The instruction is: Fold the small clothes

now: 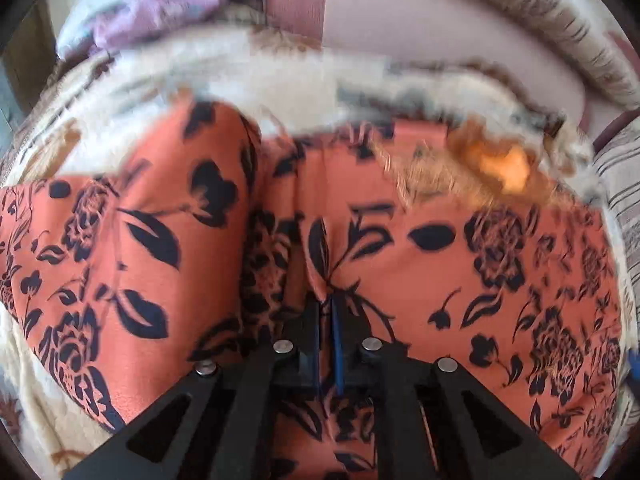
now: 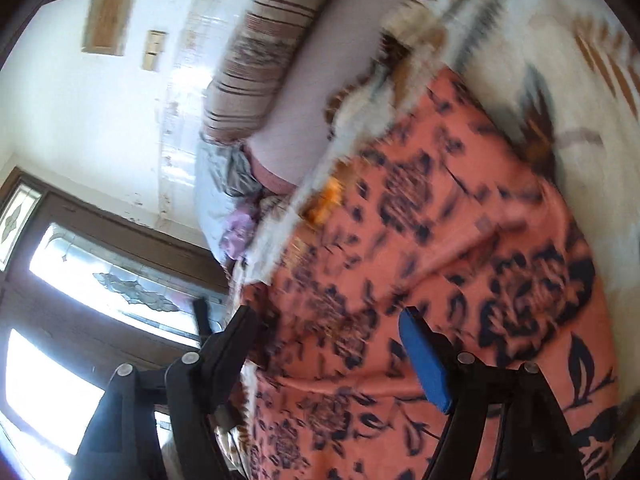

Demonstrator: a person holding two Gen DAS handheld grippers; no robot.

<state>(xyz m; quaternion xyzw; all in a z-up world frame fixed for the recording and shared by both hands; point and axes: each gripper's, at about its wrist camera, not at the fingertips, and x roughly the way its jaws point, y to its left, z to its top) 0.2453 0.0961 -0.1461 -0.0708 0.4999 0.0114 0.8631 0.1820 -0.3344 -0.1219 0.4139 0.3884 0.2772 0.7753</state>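
in the left wrist view, a pale fleecy blanket (image 1: pixel 132 84) with brown markings covers the bed, with lilac and grey bedding (image 1: pixel 152 16) heaped at the far left. on the blanket lies the orange floral garment (image 1: pixel 440 240), spread wide and gathered into a ridge down its middle. the left gripper (image 1: pixel 326 312) has its jaws drawn almost together, pinching that ridge of cloth between the blue-edged pads. further right sits a striped bolster (image 1: pixel 540 28) along the back edge. in the right wrist view, tilted and blurred by motion, a dark-framed window (image 2: pixel 100 280) fills the left side below a white wall (image 2: pixel 80 112). the right gripper (image 2: pixel 328 320) stands wide open, its blue pad (image 2: pixel 424 360) over the same garment (image 2: pixel 460 240), its other finger at the cloth's left edge; it grips nothing.
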